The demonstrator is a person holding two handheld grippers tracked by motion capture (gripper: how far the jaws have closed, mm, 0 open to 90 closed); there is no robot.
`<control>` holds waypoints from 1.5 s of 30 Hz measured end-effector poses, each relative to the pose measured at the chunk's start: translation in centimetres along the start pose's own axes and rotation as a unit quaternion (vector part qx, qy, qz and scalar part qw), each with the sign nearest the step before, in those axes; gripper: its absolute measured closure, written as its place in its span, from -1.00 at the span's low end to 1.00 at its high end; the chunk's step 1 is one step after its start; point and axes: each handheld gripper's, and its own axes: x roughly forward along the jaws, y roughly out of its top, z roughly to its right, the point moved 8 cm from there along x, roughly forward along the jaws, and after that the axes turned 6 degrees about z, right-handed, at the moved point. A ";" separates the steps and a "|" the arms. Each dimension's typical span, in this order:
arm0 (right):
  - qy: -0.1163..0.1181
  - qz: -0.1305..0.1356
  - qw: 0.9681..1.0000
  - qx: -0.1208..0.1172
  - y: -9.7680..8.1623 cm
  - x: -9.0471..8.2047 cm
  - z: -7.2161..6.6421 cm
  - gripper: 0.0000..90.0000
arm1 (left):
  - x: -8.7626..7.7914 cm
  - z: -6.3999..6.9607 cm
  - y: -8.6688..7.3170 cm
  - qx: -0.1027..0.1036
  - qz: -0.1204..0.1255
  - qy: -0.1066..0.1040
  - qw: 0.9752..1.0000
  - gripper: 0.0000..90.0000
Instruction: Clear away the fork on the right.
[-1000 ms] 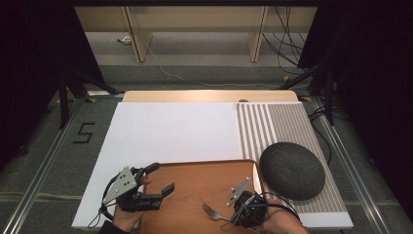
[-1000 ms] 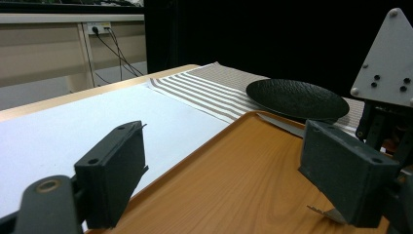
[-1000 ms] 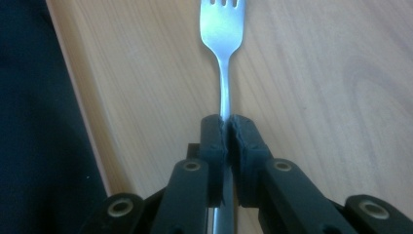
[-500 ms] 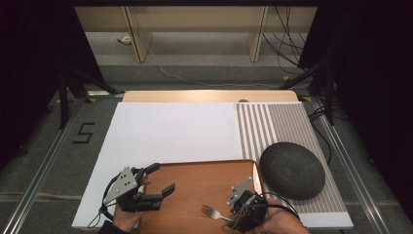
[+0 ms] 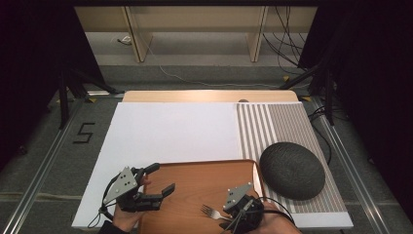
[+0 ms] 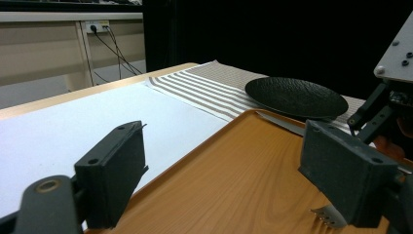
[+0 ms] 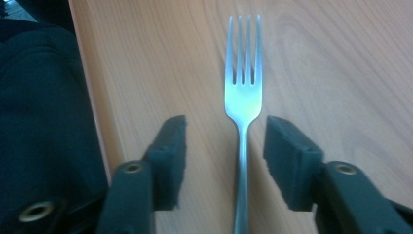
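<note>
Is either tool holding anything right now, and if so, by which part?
Nothing is held. The right tool has its jaws astride the fork handle, with gaps on both sides. The left tool is open over the tray.

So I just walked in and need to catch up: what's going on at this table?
A person works with two hand-held grippers over a wooden tray. The right gripper straddles the handle of a fork lying on the tray; its jaws have just been closing but do not yet touch it. The left gripper hovers open over the tray's left part. A black plate sits on the striped mat.
</note>
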 end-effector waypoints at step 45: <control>-0.059 -0.071 0.995 -0.046 -1.6 0.6 0.6 1.00 | 0.0 0.0 0.0 0.000 0.000 0.003 1.000 -0.63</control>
